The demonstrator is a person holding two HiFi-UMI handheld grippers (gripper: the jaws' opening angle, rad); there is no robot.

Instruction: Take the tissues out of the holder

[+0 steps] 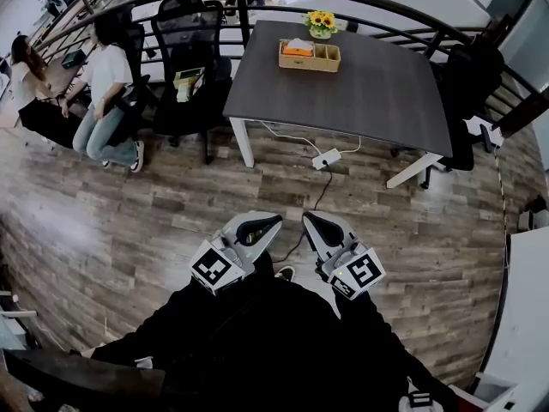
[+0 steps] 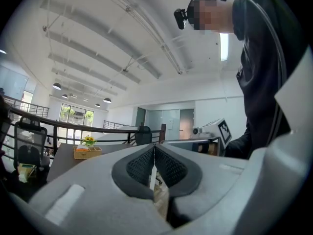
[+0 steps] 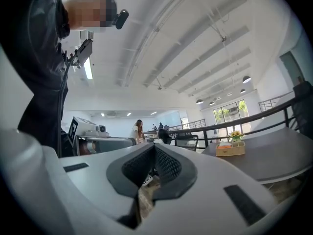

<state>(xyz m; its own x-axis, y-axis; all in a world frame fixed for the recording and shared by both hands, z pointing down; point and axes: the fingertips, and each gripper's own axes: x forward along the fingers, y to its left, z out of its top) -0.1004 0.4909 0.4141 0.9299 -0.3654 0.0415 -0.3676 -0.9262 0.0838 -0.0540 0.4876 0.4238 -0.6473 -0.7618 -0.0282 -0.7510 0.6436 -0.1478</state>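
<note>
Looking down, head view: the person stands on the wood floor, well short of the dark table (image 1: 360, 101), with both tools held low in front of the body.
Holder: the wooden tissue holder (image 1: 322, 57) sits toward the far side of the table. The tissues (image 1: 298, 47) are in its left compartment, and a pot of sunflowers (image 1: 321, 21) stands just beyond it.
Left gripper (image 1: 273, 222): its tips point toward the table, with nothing near them.
Right gripper (image 1: 310, 221): it points the same way, just beside the left one.
Bystanders: seated people (image 1: 101, 84) at the far left, well apart from the holder.
Left gripper view: the jaws are pressed together with nothing between the pads. The holder (image 2: 87, 152) shows small and far off at the left, on the tabletop.
Right gripper view: these jaws are also closed tight and empty. The holder (image 3: 231, 150) sits far off to the right on the table (image 3: 279, 158).
Step in hand: by my reckoning this is the approach, and no reach has begun.
Next move: I'd say walk up to the near edge, part one pair of jaws and pinch the top tissue. The other tool may have to steady the holder, which looks light.
</note>
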